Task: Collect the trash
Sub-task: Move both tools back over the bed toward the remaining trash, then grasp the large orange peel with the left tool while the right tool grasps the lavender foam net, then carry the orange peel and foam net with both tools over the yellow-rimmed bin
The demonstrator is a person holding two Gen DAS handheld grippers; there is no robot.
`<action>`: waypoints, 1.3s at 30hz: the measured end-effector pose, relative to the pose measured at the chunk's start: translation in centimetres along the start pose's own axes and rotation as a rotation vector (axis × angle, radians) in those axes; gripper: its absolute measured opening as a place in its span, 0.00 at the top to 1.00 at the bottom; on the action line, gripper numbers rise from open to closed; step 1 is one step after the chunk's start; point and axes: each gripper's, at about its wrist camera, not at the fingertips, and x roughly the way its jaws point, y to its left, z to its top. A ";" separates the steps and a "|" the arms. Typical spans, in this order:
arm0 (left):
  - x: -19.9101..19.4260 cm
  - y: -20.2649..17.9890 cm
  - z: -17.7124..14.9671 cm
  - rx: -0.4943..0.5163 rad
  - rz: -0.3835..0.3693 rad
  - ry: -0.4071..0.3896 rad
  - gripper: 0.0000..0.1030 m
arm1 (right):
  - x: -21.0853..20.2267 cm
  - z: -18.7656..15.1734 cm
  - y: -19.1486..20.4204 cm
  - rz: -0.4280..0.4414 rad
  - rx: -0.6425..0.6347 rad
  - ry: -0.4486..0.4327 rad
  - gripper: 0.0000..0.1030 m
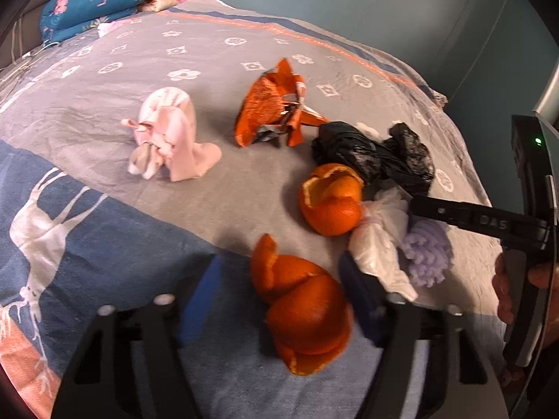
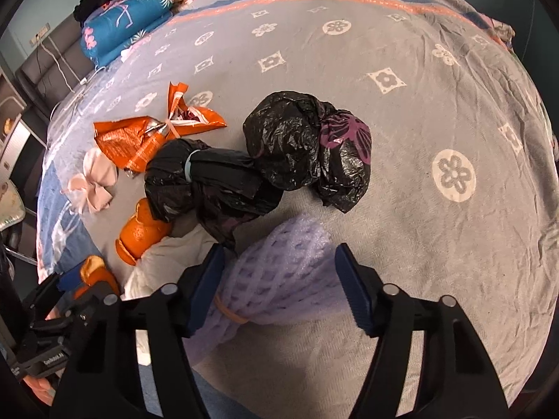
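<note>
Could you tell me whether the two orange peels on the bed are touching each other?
Apart. The left wrist view shows a strip of grey bedspread between the near orange peel and the far orange peel.

Bedspread (image 1: 216, 52) carries all the litter; folded quilts (image 1: 94, 0) lie at its far left end. Left wrist view: peel (image 1: 304, 314) nearest, between the left gripper's (image 1: 279, 300) fingers; second peel (image 1: 332, 202) behind it, crumpled wrapper (image 1: 276, 104) farther back, cloth bundle (image 1: 167, 132) to the left. Right wrist view: foam net (image 2: 279, 279) between the right gripper's (image 2: 279, 286) fingers, two knotted bags (image 2: 307, 146) just behind it.
</note>
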 end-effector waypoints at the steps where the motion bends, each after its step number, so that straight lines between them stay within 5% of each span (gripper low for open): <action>1: -0.1 -0.2 0.0 0.005 -0.012 0.000 0.54 | 0.0 0.0 0.1 -0.004 -0.006 -0.003 0.48; 10: -0.9 -0.8 -0.4 0.036 -0.013 -0.015 0.64 | -0.4 -0.5 2.0 -0.002 -0.061 -0.009 0.82; 22: -3.6 -0.1 -0.9 -0.005 -0.018 -0.030 0.65 | -3.7 -1.8 2.1 0.030 -0.067 -0.025 0.85; 39: -10.7 -2.6 -1.8 -0.015 -0.001 -0.127 0.65 | -14.2 -4.9 1.0 0.112 -0.053 -0.163 0.85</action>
